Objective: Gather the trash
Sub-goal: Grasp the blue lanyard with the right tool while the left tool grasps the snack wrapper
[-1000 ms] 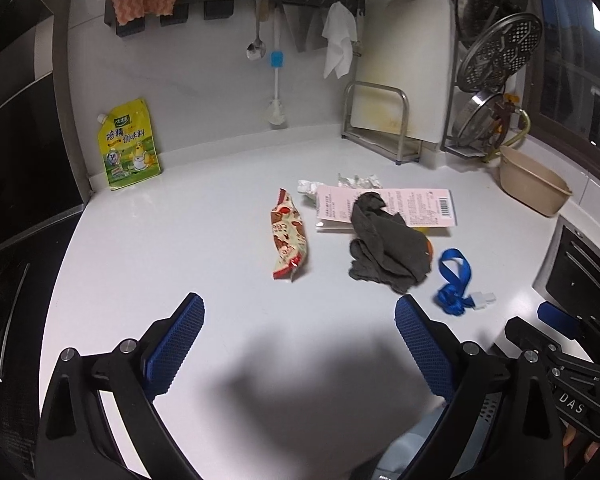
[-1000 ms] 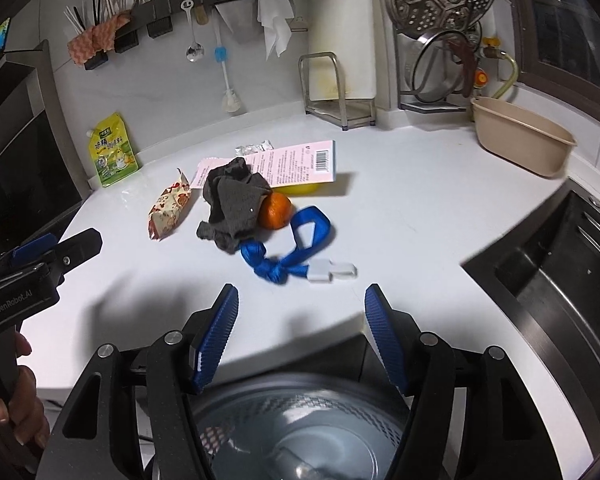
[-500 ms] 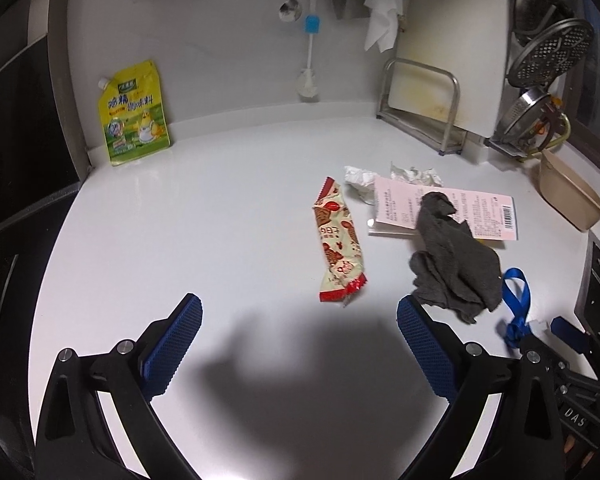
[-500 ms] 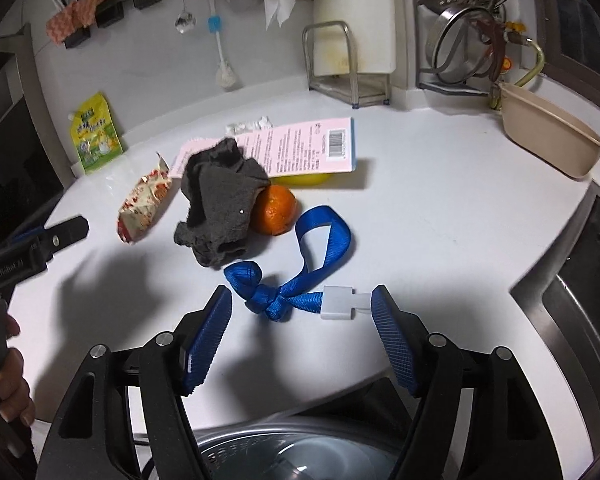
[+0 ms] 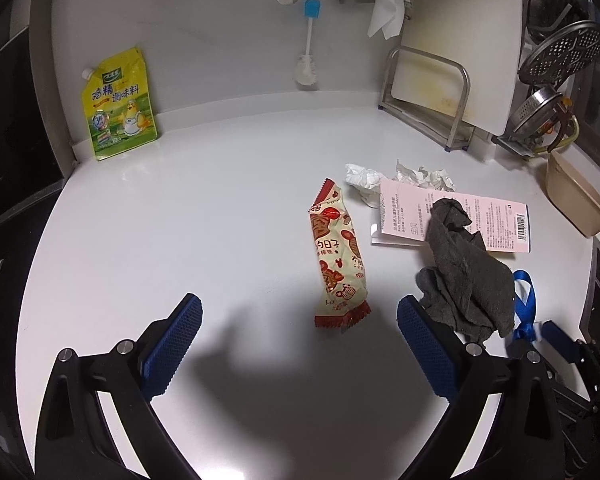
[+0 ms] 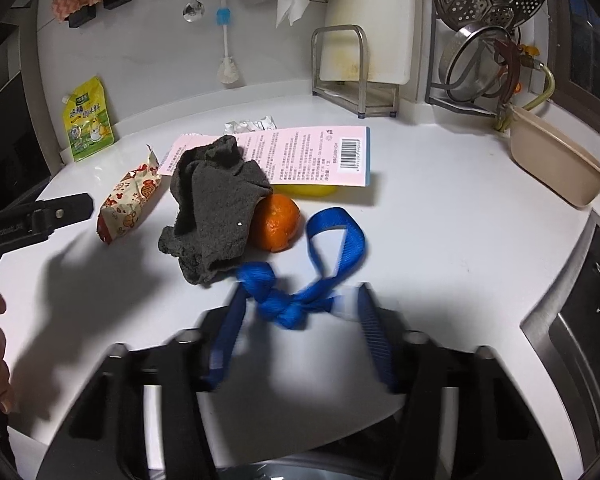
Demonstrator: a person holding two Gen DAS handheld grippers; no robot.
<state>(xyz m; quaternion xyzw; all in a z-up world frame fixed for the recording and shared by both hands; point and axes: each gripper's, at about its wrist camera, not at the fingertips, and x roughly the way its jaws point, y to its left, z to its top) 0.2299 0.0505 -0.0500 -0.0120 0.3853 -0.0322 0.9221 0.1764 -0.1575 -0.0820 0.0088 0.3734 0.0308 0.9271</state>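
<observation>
R tongs (image 6: 300,332) were closing round the blue strap (image 6: 332,236), pads not yet biting. L tongs (image 5: 300,344) gaped wide, empty, short of the wrapper (image 5: 338,256). Next: clamp, then lift clear of the surface (image 5: 180,232).

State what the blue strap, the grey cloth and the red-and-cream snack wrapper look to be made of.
Blue strap: likely woven nylon or polyester webbing; flat, knotted, faint sheen.
Grey cloth: soft fuzzy knit or fleece, matte, crumpled in limp folds.
Snack wrapper: probably printed plastic film; glossy creases, serrated crimped ends.
</observation>
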